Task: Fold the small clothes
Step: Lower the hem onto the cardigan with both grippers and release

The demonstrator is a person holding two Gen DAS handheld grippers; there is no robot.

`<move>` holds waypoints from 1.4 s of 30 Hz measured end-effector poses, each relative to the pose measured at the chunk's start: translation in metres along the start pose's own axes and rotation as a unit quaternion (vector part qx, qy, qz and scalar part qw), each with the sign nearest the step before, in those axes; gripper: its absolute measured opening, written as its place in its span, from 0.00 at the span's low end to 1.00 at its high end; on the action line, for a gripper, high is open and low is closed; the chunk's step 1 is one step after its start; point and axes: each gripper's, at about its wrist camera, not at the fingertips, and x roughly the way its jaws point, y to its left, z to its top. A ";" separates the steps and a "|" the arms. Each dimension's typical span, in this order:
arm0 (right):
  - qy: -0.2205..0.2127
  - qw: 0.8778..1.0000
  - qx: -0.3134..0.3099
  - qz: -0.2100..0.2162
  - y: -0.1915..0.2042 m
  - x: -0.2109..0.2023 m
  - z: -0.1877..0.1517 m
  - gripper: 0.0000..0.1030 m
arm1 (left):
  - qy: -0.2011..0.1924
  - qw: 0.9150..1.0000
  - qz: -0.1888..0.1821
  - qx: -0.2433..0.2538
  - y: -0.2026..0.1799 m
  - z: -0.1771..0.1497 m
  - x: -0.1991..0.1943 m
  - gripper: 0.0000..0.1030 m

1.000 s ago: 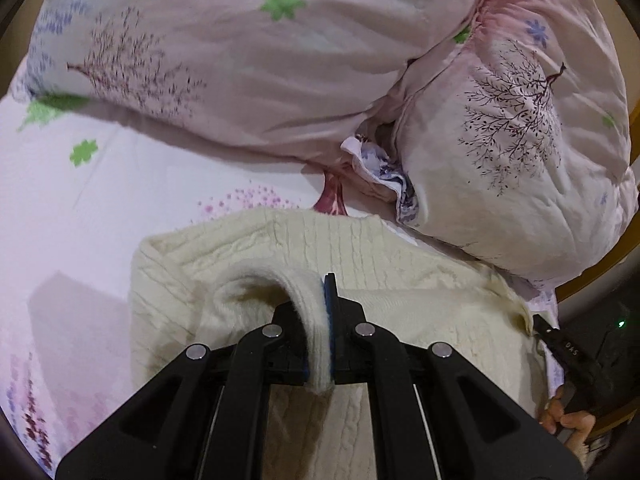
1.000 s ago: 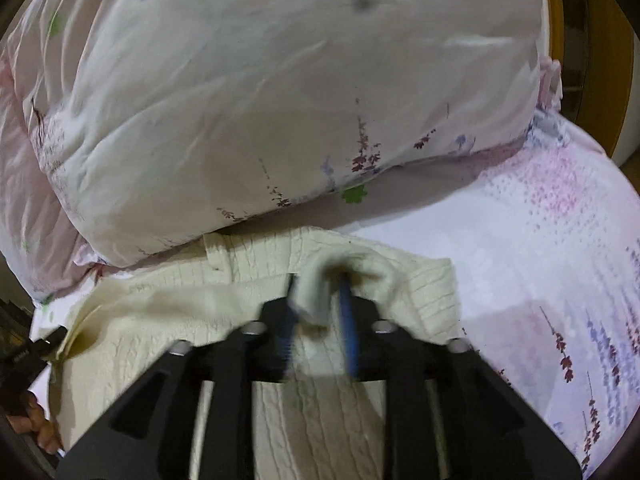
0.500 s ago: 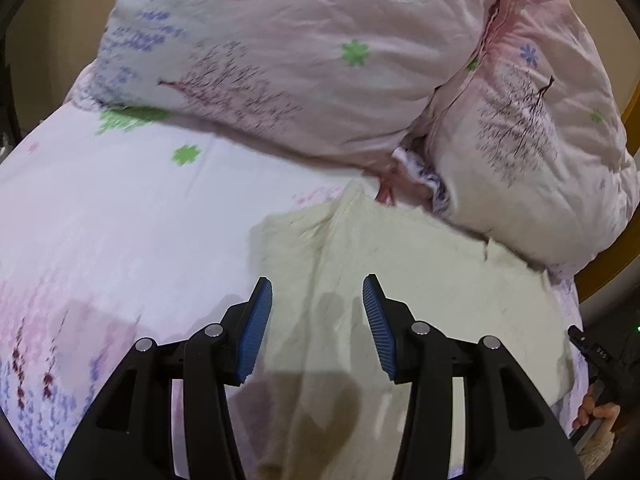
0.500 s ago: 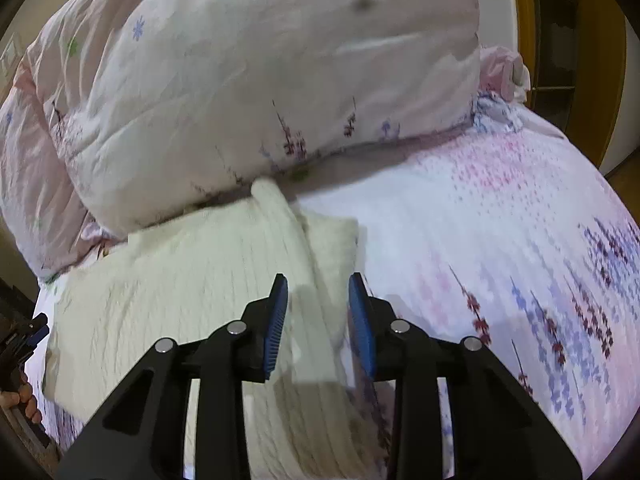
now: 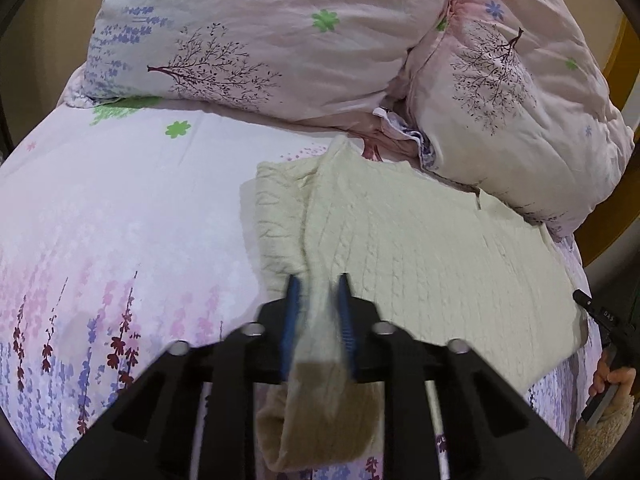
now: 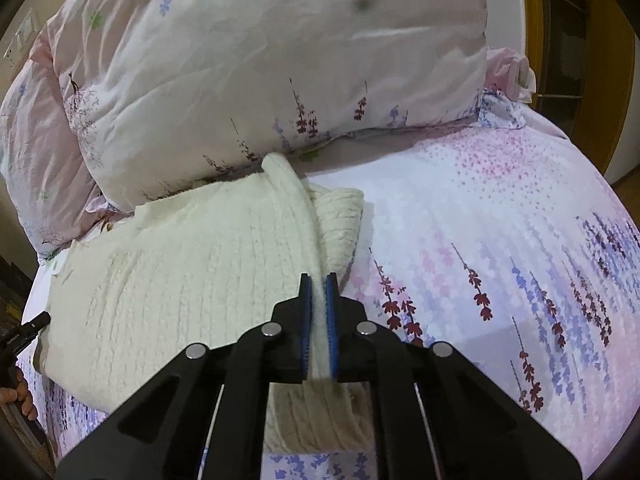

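— Left gripper [image 5: 316,320]: what is held?
— A sleeve [image 5: 320,248] of the cream sweater [image 5: 420,248] is pinched between its blue pads, blurred; the cuff hangs below the jaws.
— And the right gripper [image 6: 319,316]?
— Its pads are pressed on the other sleeve [image 6: 296,216]. The sweater body [image 6: 180,264] is spread to its left on the floral sheet [image 6: 500,240].
— What is seen ahead of the fingers?
— Pillows [image 5: 260,32] are piled beyond the sweater.

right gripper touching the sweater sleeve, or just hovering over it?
Touching. The right wrist view shows the right gripper with its blue pads closed on a strip of the cream sweater sleeve, knit filling the space between them.
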 end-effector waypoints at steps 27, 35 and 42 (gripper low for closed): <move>-0.021 1.000 -0.015 -0.002 -0.003 -0.033 -0.021 0.04 | 0.009 1.000 -0.026 0.001 0.008 -0.016 -0.023 0.03; 0.027 0.999 -0.005 -0.032 -0.011 -0.009 -0.034 0.07 | 0.016 1.000 -0.016 0.000 0.014 -0.026 -0.015 0.03; -0.014 1.000 0.019 0.001 -0.013 -0.019 -0.007 0.34 | -0.010 1.000 -0.022 -0.005 0.010 -0.018 -0.026 0.15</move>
